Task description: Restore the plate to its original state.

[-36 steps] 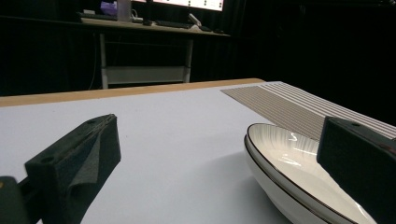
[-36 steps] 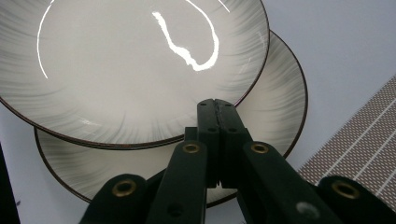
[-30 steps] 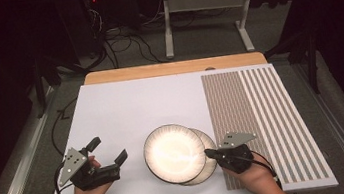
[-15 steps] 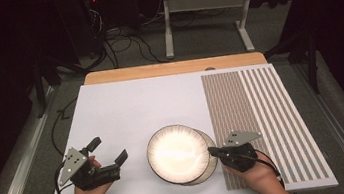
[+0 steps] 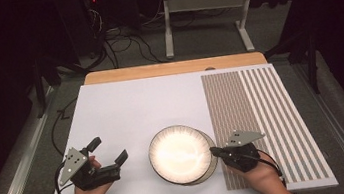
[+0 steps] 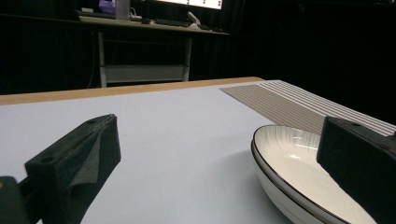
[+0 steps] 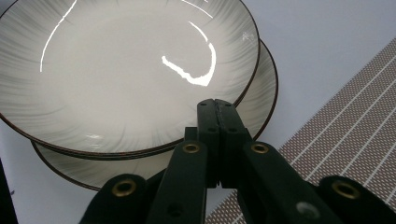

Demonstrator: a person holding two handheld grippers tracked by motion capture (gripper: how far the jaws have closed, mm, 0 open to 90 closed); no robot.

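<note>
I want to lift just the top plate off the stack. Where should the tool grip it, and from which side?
Probably the top plate by its rim on the left, the side facing the open left tool. It sits shifted left over the lower plate, so that edge overhangs free, with room for one jaw under the rim and one above.

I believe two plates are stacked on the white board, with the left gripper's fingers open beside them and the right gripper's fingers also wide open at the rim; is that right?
Not quite: the right gripper has its fingers pressed shut, tips together over the plates' rim, as the right gripper view shows. The rest holds: two plates sit stacked on the white board, and the left gripper is open beside them.
</note>
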